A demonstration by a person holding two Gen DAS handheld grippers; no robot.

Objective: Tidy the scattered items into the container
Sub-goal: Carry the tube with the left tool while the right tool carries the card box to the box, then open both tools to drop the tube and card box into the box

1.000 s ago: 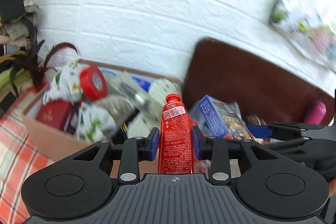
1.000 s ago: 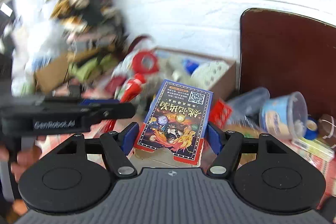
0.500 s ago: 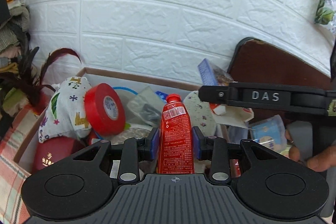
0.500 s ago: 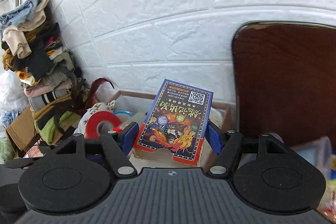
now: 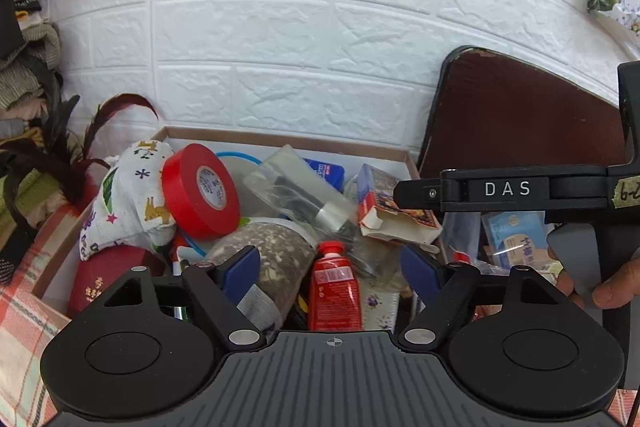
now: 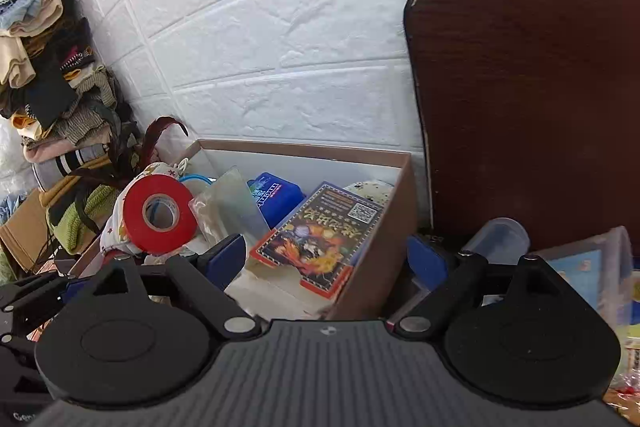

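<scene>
Left gripper (image 5: 330, 267) stands spread wide, empty, above the box (image 5: 280, 141). Red tube (image 5: 334, 293) lies in the box among the clutter, apparently clear of both fingers. Right gripper (image 6: 326, 259) likewise spread, empty. Card pack (image 6: 320, 233) rests tilted against the box's right wall.

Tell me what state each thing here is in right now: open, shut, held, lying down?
Left gripper: open, holding nothing.
Right gripper: open, holding nothing.
Red tube: released, lying in the box, cap on.
Card box: released, lying tilted in the box against its right wall, bottom flap open.
Cardboard box: open-topped, crowded with items.
Red tape roll: standing on edge atop the pile.
</scene>
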